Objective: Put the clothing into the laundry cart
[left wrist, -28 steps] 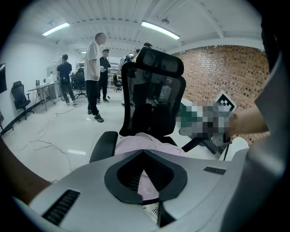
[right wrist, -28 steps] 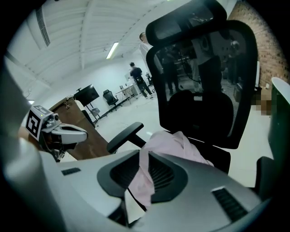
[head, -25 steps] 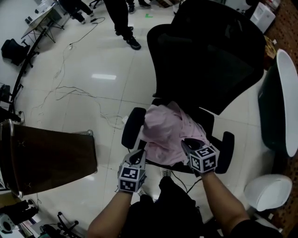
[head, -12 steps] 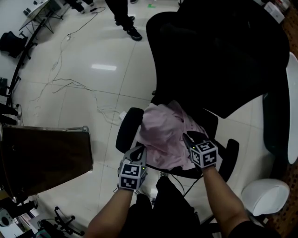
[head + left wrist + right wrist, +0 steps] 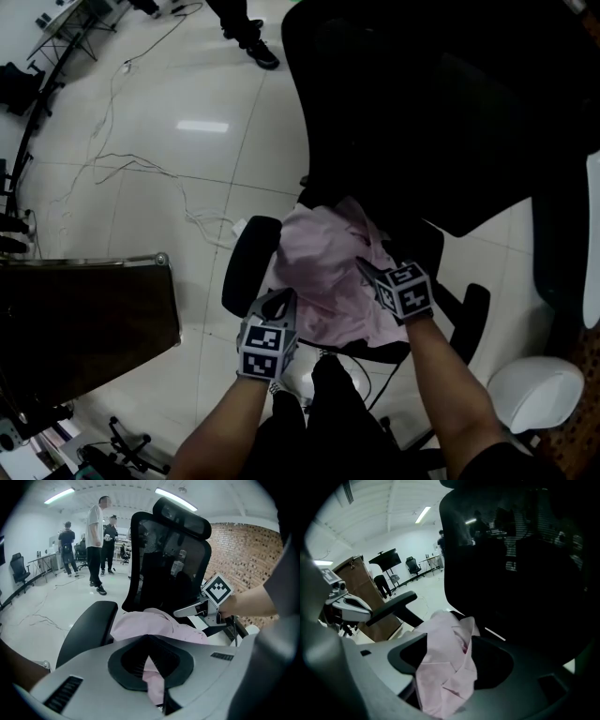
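A crumpled pink garment lies on the seat of a black office chair. My left gripper is at the garment's near left edge. A strip of pink cloth shows in the narrow gap between its jaws, and I cannot tell whether they press on it. My right gripper is over the garment's right side. Its jaws have just been opening and stand wide, with a fold of the cloth between them, unpinched. The brown laundry cart stands on the floor to the left.
The chair's armrests flank the garment and its tall back rises behind. Cables trail over the tiled floor. A white round seat is at the lower right. People stand far back in the room.
Both grippers have come down and forward onto the pink garment. The right gripper's jaws have opened around the cloth. The head view has tilted closer to the chair.
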Action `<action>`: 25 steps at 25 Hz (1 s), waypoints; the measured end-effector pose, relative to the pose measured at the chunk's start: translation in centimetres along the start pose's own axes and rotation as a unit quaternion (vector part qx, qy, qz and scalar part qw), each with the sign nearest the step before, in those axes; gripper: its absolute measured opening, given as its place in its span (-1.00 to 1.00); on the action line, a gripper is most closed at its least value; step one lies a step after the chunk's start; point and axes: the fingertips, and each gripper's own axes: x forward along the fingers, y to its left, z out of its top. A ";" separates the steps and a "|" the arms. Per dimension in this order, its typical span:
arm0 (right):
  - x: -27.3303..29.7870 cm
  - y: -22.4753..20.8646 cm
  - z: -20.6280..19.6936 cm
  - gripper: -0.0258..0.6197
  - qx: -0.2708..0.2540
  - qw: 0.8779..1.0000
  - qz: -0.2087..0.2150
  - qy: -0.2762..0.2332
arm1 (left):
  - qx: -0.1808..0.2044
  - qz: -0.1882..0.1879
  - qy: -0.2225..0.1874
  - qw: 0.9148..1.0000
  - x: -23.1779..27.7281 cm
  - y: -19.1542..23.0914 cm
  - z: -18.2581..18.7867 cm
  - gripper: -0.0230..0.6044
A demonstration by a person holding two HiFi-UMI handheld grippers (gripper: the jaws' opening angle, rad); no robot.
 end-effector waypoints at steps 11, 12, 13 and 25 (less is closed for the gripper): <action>7.1 -2.0 -1.9 0.41 -0.040 0.998 -0.019 0.037 | -0.017 0.006 0.005 1.000 2.4 1.2 -1.2 -0.93; 7.7 -2.1 -2.2 0.41 -0.044 0.998 -0.022 0.041 | -0.019 0.007 0.006 1.000 2.5 1.3 -1.5 -0.93; 8.3 -2.3 -2.5 0.41 -0.045 0.998 -0.024 0.045 | -0.020 0.007 0.008 1.000 2.7 1.3 -1.9 -0.93; 12.9 -2.2 -5.5 0.42 -0.031 0.995 -0.003 0.093 | -0.040 0.006 0.007 0.999 5.2 1.3 -3.0 -0.93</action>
